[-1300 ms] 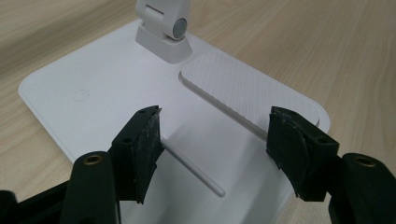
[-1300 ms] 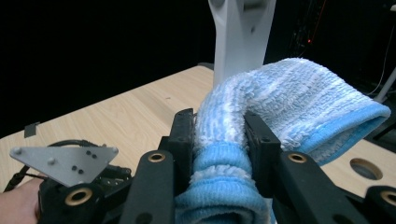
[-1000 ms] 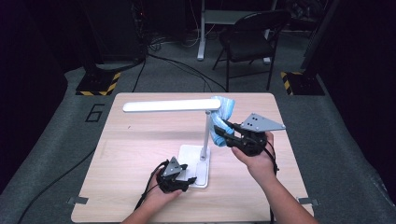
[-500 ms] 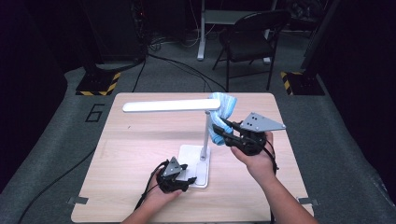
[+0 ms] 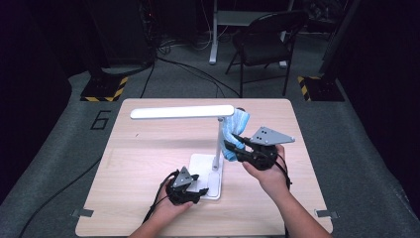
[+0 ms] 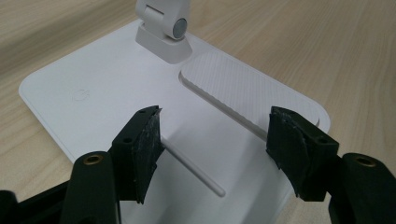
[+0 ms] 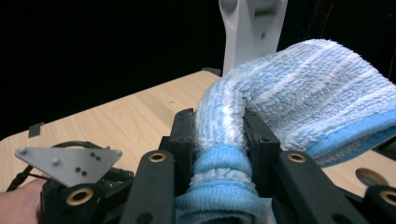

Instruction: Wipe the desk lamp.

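A white desk lamp stands on the wooden table (image 5: pixel 138 158), with a long head (image 5: pixel 181 112), a thin post (image 5: pixel 218 144) and a flat base (image 5: pixel 202 166). My right gripper (image 5: pixel 233 146) is shut on a folded blue towel (image 5: pixel 236 128), which rests against the upper post. In the right gripper view the towel (image 7: pixel 289 107) bulges between the jaws of that gripper (image 7: pixel 219 126), just in front of the post (image 7: pixel 252 28). My left gripper (image 5: pixel 200 193) lies low at the base's front edge. Its jaws stand open over the base (image 6: pixel 93 93), below the post's hinge (image 6: pixel 163 28).
A black folding chair (image 5: pixel 265 39) stands on the floor beyond the table's far edge. Yellow-and-black blocks (image 5: pixel 101 89) and cables lie on the grey carpet. The left half of the tabletop is bare wood.
My right hand has slid slightly down the lamp post with the towel. The left hand has stayed put at the base.
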Tool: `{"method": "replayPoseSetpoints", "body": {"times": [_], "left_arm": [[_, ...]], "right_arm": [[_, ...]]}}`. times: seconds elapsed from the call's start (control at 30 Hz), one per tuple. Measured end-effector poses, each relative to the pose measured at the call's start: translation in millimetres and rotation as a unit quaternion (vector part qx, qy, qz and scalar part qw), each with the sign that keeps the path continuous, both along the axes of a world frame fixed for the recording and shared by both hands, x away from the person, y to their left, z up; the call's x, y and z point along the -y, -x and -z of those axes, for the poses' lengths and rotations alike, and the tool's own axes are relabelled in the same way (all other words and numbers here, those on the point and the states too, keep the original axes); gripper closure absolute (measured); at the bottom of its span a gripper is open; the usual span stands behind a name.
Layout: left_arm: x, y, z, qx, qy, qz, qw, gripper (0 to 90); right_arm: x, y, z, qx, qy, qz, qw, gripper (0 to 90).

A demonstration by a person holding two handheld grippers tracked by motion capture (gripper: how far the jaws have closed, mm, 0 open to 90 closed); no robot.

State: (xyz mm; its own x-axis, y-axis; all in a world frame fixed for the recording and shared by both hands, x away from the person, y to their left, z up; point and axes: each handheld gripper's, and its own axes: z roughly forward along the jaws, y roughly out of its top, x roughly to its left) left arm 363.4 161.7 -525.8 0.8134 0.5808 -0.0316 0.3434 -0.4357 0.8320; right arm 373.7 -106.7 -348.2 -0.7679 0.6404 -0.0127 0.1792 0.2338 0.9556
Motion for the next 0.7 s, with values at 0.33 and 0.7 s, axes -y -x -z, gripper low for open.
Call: {"method": "replayPoseSetpoints", "body": {"times": [0.33, 0.7], "left_arm": [[0.3, 0.3, 0.2, -0.003, 0.002, 0.000, 1.0000, 34.9], [0.4, 0.4, 0.2, -0.002, 0.002, 0.000, 1.0000, 34.9]], "right_arm": [[-2.6, -1.6, 29.6, -0.017, 0.009, 0.001, 0.9998, 68.5], [-4.3, -2.8, 61.3, -0.037, 0.009, 0.003, 0.9993, 68.6]]}}
